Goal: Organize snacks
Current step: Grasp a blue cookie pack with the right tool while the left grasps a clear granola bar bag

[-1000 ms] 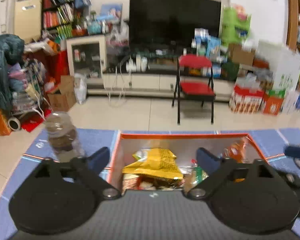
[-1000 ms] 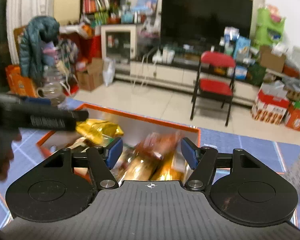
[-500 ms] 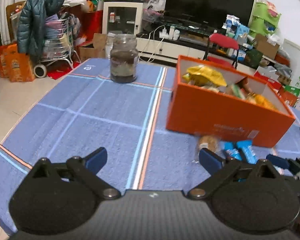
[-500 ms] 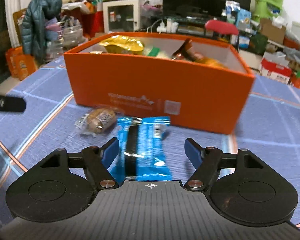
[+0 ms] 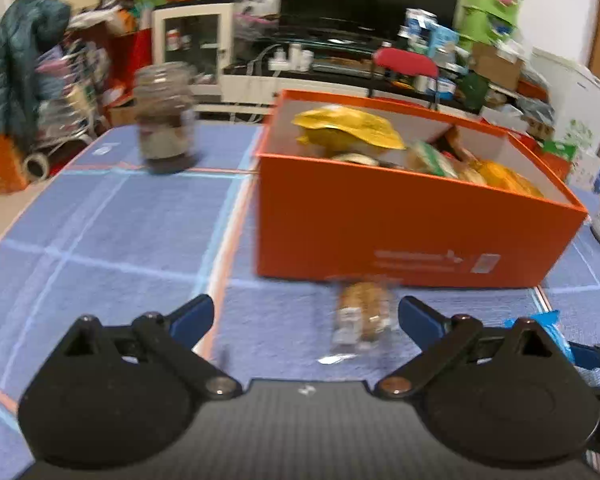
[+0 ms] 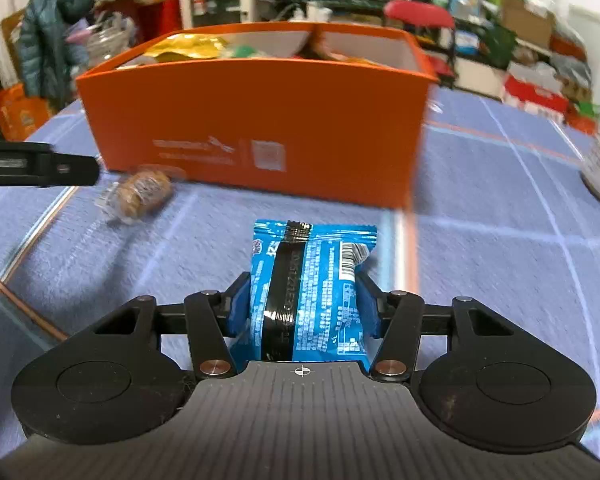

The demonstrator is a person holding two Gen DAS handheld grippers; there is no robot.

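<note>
On the far left of the left wrist view a dark puffer jacket point(image 5: 18, 64) is seen hung over clutter, w/ a blurred glass jar point(image 5: 165, 118) stood upright on the blue tablecloth point(image 5: 100, 240) just right of it. The left gripper point(image 5: 306, 318) is held low over the cloth w/ jaws spread wide; nothing is gripped. A small clear-wrapped brown snack point(image 5: 360, 316) is seen lying on the cloth btwn the blue fingertips point(image 5: 192, 316), nearer the right one, not touched by either. Just behind it the orange box point(image 5: 400, 232) is stood, open-topped, filled w/ packets incl. a yellow bag point(image 5: 348, 128). A red chair point(image 5: 406, 62) is seen beyond, on the floor. At the far right edge a bit of the blue packet point(image 5: 552, 328) is visible.

In the right wrist view, a black bar of the other tool point(image 6: 36, 163) is seen at left, near the brown snack point(image 6: 142, 194). The orange box point(image 6: 260, 128) is stood centre, well back. The right gripper point(image 6: 302, 304) is narrowed round the blue packet point(image 6: 312, 280), which lies lengthwise btwn the fingers, its far end pointing toward the box. The jaws are closing, w/ the pads point(image 6: 236, 308) pressed against the packet's sides. Whether it is lifted off the cloth cannot be told.
</note>
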